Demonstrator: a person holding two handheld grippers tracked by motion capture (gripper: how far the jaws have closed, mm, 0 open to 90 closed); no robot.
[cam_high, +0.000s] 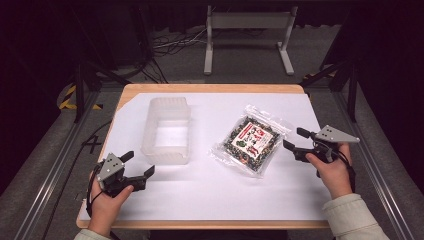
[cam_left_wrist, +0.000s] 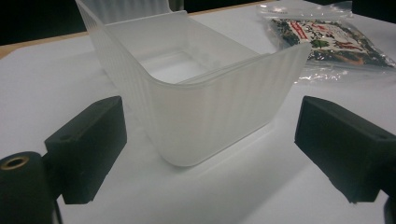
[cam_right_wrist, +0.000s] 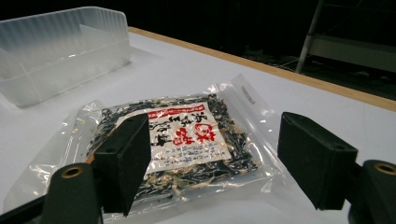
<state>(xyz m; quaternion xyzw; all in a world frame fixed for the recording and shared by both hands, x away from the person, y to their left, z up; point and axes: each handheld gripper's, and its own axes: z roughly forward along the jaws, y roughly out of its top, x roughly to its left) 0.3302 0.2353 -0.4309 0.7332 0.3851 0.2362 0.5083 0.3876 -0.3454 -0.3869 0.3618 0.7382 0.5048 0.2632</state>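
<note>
My left gripper (cam_high: 139, 163) wide open near the clear tub (cam_high: 167, 130), my right gripper (cam_high: 295, 138) wide open beside the packet (cam_high: 251, 139), both empty, white table (cam_high: 210, 190)

High view looks down; gripper views sit low, sharing the bag (cam_high: 251, 140).

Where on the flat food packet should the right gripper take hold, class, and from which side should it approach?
Probably the clear sealed margin nearest the right gripper. The packet lies flat on the white sheet, so its filled middle gives the open jaws nothing to close on. Come in low from the packet's right edge and pinch that thin border.
</note>
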